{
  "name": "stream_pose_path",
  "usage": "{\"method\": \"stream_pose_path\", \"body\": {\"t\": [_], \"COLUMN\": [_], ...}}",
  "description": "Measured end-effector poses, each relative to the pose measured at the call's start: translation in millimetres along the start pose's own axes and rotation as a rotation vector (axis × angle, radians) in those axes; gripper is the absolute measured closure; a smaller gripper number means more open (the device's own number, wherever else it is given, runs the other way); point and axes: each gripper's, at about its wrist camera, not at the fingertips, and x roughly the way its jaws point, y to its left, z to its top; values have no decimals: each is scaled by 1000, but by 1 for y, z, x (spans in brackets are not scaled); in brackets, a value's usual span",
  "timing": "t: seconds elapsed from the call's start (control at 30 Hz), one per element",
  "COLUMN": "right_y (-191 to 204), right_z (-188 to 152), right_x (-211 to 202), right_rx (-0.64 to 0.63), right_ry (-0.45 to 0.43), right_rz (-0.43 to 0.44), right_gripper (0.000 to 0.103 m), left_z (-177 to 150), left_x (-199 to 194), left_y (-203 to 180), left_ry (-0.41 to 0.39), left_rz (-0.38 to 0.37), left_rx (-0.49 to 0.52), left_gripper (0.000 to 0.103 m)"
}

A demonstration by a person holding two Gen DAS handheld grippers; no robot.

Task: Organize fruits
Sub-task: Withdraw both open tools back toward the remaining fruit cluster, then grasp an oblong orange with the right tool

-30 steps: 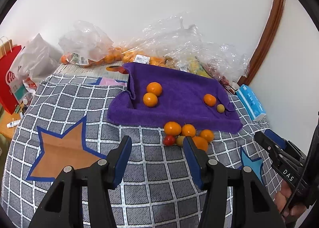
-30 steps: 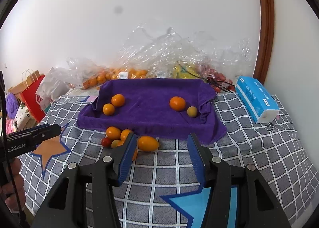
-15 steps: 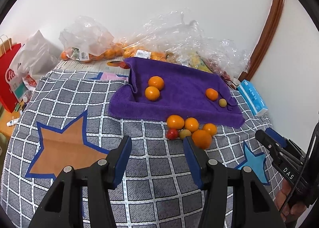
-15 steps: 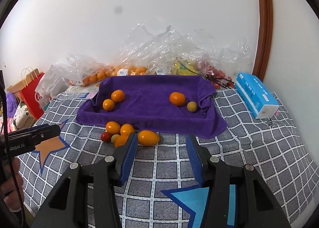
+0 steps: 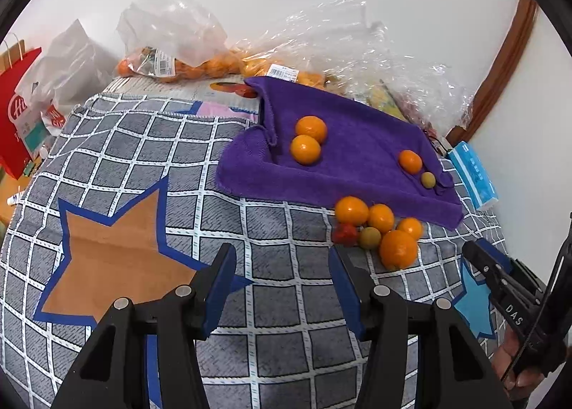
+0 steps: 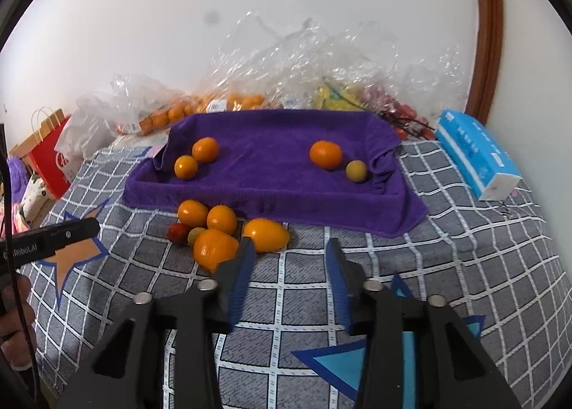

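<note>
Both the left gripper [image 5: 282, 273] and right gripper [image 6: 287, 266] hang spread and empty — picking is next, the orange [image 6: 214, 249] beside the right gripper's left finger being nearest.

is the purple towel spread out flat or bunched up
Mostly spread flat. The purple towel lies open on the checked cloth with four fruits resting on it; only its left corner and right edge are folded up.

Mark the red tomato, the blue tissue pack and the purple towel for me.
red tomato [image 6: 177, 232], right wrist view, middle of its skin.
blue tissue pack [image 6: 473, 155], right wrist view, top face.
purple towel [image 6: 271, 173], right wrist view, bare centre.
</note>
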Motion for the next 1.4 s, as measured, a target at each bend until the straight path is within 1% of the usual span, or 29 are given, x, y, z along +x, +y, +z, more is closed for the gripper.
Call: {"method": "stream_pose_path", "body": {"t": [0.17,0.37,0.53,0.7,0.83,0.9,1.07,1.17,1.27,1.33,1.37,1.4], "right_y": [4,4,0,0,4,6,7,8,12,11,9,6], "right_z": [0,4,8,14,19,21,27,30,30,31,31,31], "right_x": [11,32,51,63,70,73,84,90,91,93,94,96], "right_rx": [-19,-30,-8,4,-5,-16,-14,-18,-40,-36,-27,-10], "right_ry": [16,51,79,100,103,110,132,149,146,155,160,169], "right_rz": [5,32,49,87,92,88,108,129,124,137,151,181], "right_gripper": [69,69,69,69,65,61,55,55,55,55,58,65], "left_z": [6,13,17,19,21,23,27,30,32,32,32,32], "left_x": [10,19,33,44,46,47,49,51,53,54,54,55], "left_y": [3,6,12,13,14,15,17,18,18,18,18,18], "left_ry": [16,19,34,55,56,57,61,68,69,71,72,75], "left_rz": [4,1,-12,-11,-14,-17,-21,-25,-27,-29,-31,-33], "left_rx": [7,5,-28,-33,-44,-52,-62,-67,-71,-73,-73,-74], "left_gripper": [52,52,52,52,52,52,52,52,52,52,52,52]}}
